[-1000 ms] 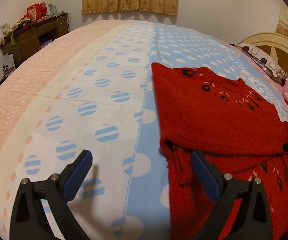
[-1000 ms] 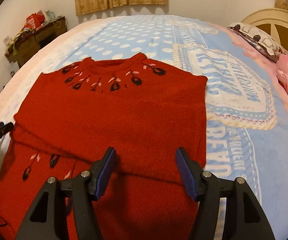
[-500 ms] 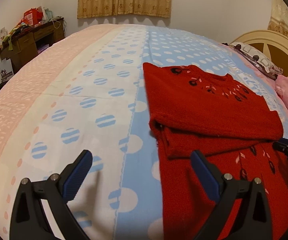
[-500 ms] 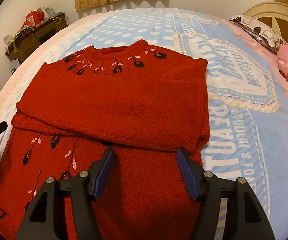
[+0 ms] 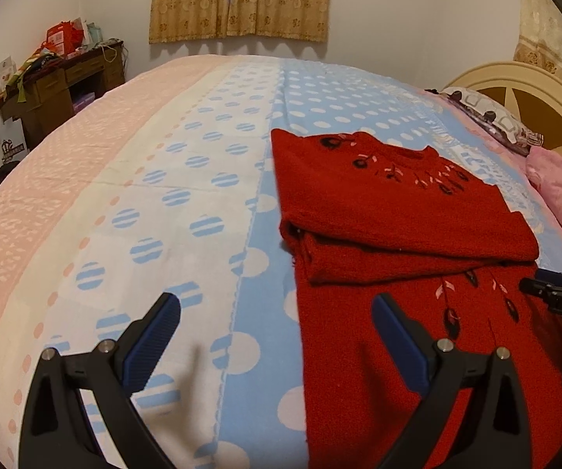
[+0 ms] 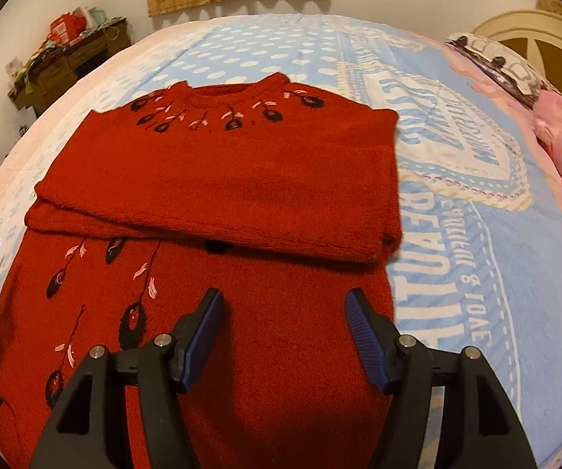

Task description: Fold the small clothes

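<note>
Red sweater (image 6: 218,179) lies flat on the bed (image 5: 187,211), over the blue part of the blanket (image 6: 452,234). Both sleeves are folded across the chest, forming a band below the collar; the lower body lies spread toward the cameras.

Left hand-held gripper (image 5: 277,336): jaws wide apart, holding nothing, above the sweater's left edge, one finger over the blanket, the other over the red knit.

Right hand-held gripper (image 6: 284,332): jaws apart, empty, above the lower body of the sweater.

Background: pillow (image 5: 487,117), headboard (image 5: 534,93), cluttered desk (image 5: 58,86), curtain (image 5: 241,0).
</note>
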Demonstrator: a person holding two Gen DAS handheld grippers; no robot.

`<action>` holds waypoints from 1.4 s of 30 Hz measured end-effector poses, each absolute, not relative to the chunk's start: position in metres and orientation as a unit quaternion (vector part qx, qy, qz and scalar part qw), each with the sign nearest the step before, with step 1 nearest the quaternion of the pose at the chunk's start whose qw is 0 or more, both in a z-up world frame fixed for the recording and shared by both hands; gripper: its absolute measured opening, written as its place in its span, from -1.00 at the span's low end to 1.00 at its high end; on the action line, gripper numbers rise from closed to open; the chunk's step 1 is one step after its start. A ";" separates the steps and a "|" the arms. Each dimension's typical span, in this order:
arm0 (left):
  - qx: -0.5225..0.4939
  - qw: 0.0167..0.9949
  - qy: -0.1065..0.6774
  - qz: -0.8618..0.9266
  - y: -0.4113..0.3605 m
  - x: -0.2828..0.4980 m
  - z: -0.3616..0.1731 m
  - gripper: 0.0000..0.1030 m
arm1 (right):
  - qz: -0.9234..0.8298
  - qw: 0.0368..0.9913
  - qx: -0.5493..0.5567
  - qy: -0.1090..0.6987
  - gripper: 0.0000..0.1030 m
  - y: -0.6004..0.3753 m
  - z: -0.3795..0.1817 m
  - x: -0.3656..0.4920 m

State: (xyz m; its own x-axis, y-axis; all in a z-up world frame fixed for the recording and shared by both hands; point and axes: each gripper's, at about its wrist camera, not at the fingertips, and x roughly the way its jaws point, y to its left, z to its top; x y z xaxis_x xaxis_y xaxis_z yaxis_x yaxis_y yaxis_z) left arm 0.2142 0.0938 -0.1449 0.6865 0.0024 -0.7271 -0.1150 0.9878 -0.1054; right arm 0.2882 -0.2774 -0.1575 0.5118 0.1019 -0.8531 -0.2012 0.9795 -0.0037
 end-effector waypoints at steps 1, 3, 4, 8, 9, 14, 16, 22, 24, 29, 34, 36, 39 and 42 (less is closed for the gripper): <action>-0.073 0.916 0.392 0.031 0.093 0.212 -0.143 0.95 | 0.087 0.869 -0.048 0.484 0.27 -0.279 -0.155 0.285; -0.071 0.920 0.383 0.033 0.093 0.204 -0.138 0.95 | 0.090 0.871 -0.050 0.480 0.27 -0.280 -0.150 0.277; -0.070 0.923 0.378 0.033 0.092 0.200 -0.135 0.95 | 0.092 0.872 -0.054 0.477 0.27 -0.280 -0.148 0.273; -0.070 0.931 0.357 0.027 0.091 0.181 -0.121 0.95 | 0.102 0.875 -0.062 0.468 0.28 -0.278 -0.141 0.255; -0.068 0.933 0.353 0.026 0.090 0.177 -0.118 0.95 | 0.106 0.876 -0.061 0.467 0.28 -0.278 -0.140 0.251; -0.056 0.940 0.337 0.018 0.082 0.159 -0.105 0.95 | 0.116 0.880 -0.066 0.455 0.28 -0.271 -0.133 0.233; -0.054 0.941 0.334 0.014 0.079 0.152 -0.101 0.95 | 0.123 0.882 -0.064 0.451 0.28 -0.268 -0.130 0.224; -0.046 0.942 0.332 0.002 0.070 0.128 -0.099 0.95 | 0.135 0.885 -0.069 0.440 0.28 -0.261 -0.125 0.198; -0.041 0.942 0.333 -0.003 0.068 0.120 -0.099 0.95 | 0.139 0.885 -0.068 0.438 0.28 -0.259 -0.124 0.190; -0.036 0.943 0.331 -0.009 0.066 0.101 -0.099 0.95 | 0.143 0.886 -0.072 0.436 0.29 -0.259 -0.124 0.173; -0.025 0.944 0.330 -0.006 0.066 0.083 -0.099 0.95 | 0.146 0.886 -0.066 0.436 0.29 -0.260 -0.125 0.161; -0.020 0.943 0.333 -0.006 0.067 0.077 -0.101 0.95 | 0.147 0.885 -0.067 0.437 0.29 -0.260 -0.125 0.157; -0.015 0.940 0.340 -0.011 0.067 0.071 -0.105 0.95 | 0.147 0.883 -0.074 0.440 0.29 -0.260 -0.127 0.150; -0.009 0.938 0.347 -0.014 0.066 0.067 -0.110 0.95 | 0.144 0.882 -0.077 0.441 0.29 -0.261 -0.128 0.142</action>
State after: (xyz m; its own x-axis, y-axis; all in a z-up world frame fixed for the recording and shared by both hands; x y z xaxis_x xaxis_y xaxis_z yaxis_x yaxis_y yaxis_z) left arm 0.0667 0.0657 -0.1101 0.7591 -0.0318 -0.6502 0.0200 0.9995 -0.0256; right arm 0.1421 -0.2612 -0.1276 0.5690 0.1858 -0.8010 -0.3220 0.9467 -0.0092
